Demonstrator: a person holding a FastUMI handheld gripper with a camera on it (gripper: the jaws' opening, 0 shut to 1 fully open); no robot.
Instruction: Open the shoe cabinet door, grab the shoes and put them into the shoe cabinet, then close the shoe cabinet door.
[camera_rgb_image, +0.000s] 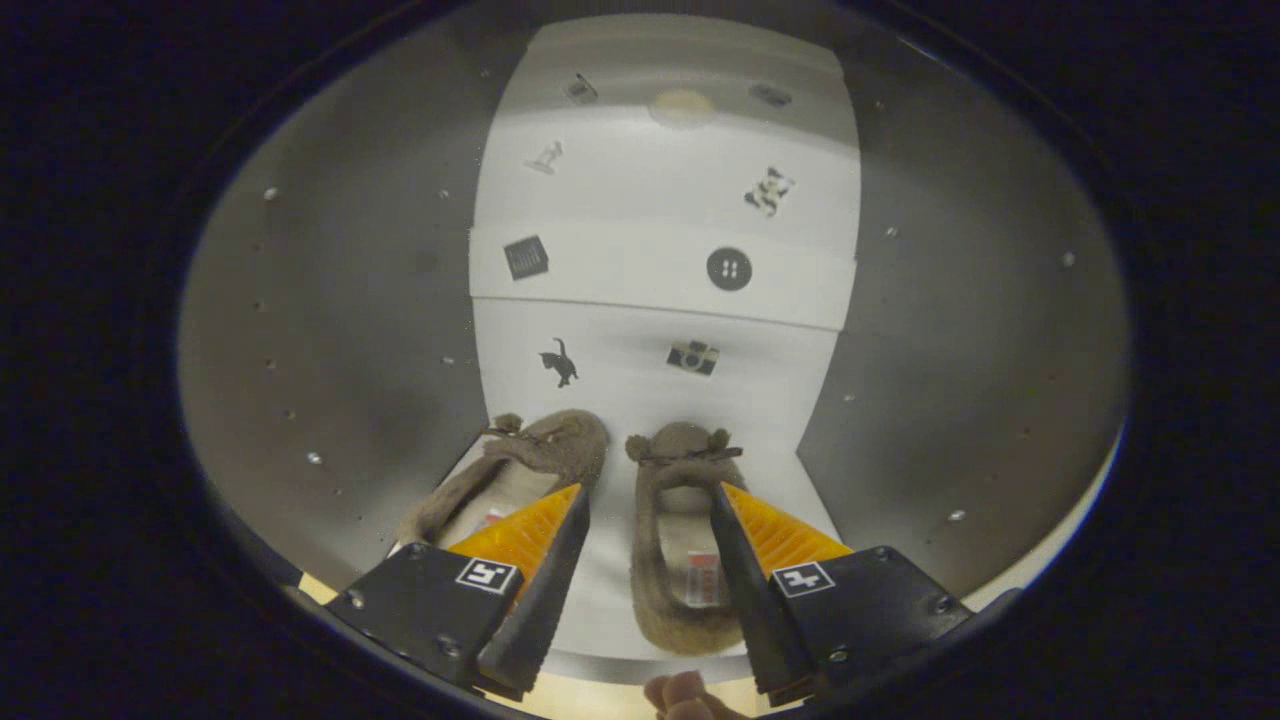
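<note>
Two brown fuzzy slippers lie side by side on the white floor panel (640, 395) inside the shoe cabinet (330, 330), toes pointing inward. My gripper (648, 492) is open and reaches into the cabinet over them. The right slipper (682, 455) lies between the fingers, its right rim hidden under the right finger. The left slipper (545, 450) lies beside and partly under the left finger. Neither finger visibly presses on a slipper.
Grey side walls with small peg holes close in left and right (980, 330). White panels with small dark stickers (728, 268) rise behind the slippers. A person's fingertips (680, 692) show below the fingers, at the cabinet's light front edge.
</note>
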